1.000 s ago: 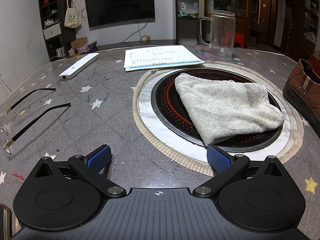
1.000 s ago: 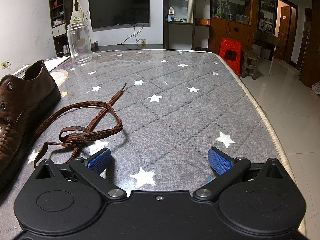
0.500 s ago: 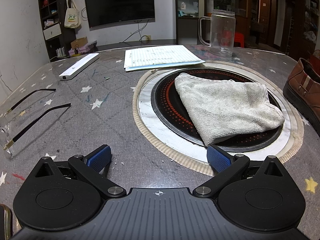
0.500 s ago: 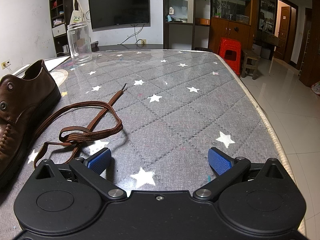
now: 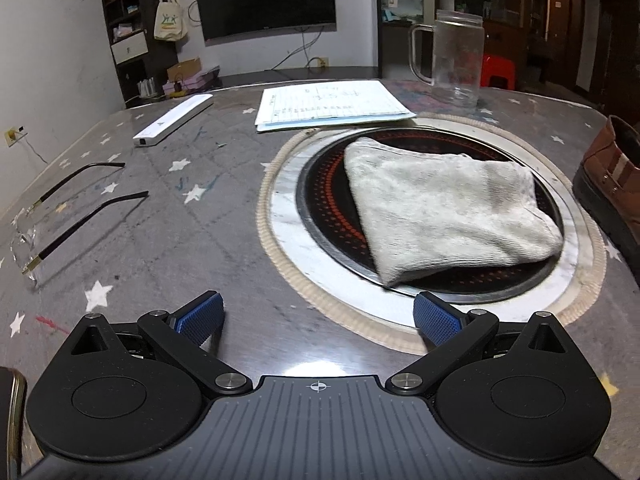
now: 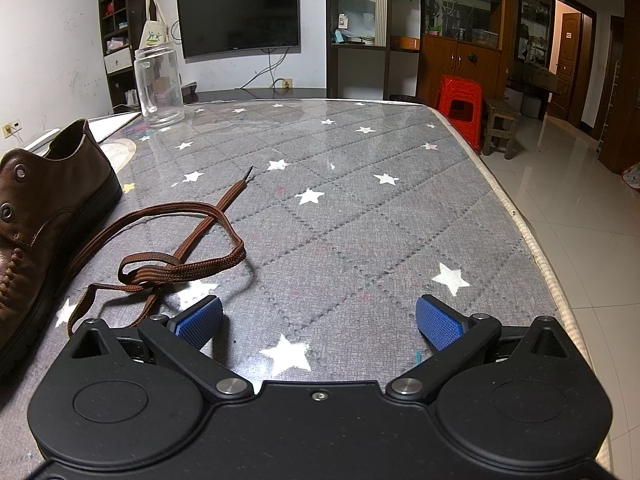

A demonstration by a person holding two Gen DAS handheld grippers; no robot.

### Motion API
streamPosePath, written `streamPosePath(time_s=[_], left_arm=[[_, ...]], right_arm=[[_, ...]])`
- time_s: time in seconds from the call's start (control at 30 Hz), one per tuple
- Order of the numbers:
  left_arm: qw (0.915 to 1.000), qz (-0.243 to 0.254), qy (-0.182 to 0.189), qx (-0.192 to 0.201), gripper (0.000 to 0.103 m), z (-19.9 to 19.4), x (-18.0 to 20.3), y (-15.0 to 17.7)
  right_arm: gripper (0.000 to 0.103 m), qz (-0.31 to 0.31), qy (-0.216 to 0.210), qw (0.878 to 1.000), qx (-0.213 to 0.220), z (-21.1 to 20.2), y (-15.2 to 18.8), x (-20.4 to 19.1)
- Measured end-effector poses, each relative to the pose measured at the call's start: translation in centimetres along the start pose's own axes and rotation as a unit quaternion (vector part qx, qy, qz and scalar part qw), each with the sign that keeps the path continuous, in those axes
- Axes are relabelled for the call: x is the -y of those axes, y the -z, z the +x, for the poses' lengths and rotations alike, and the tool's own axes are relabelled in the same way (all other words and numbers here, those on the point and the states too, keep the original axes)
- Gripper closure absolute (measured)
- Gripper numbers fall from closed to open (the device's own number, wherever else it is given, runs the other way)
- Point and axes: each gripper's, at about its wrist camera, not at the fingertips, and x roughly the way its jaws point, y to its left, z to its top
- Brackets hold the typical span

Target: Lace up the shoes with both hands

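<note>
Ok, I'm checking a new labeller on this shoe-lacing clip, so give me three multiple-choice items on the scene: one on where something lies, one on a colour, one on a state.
1. Where does the folded towel lie?
A. on the round black hotplate
B. on the sheets of paper
C. inside the glass jar

2. What colour is the shoelace?
A. white
B. brown
C. blue

3. How do the two grippers stand?
A. both shut on the lace
B. the left shut, the right open
C. both open and empty

Answers:
1 A, the towel rests on the dark disc set into the table.
2 B, the lace matches the brown shoe beside it.
3 C, the left gripper and the right gripper each show blue pads wide apart with nothing between them.
</note>
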Motion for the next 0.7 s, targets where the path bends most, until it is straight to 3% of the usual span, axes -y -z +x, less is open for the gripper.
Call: streamPosePath(time_s=[0.3, 0.47, 0.7], left_arm=[[0.9999, 0.01, -0.008, 0.006, 0.001, -1.5, 2.4, -0.6], [0.9998, 0.007, 0.0, 0.021, 0.001, -2.8, 3.3, -1.1], [0.9982, 0.04, 0.026, 0.035, 0.001, -4.6, 5.9, -2.0]], right_arm=[[0.0, 0.0, 0.0, 1.0, 0.0, 0.0, 0.0, 0.0], [0.0, 0.0, 0.0, 1.0, 0.0, 0.0, 0.0, 0.0], [0.0, 0.0, 0.0, 1.0, 0.0, 0.0, 0.0, 0.0]])
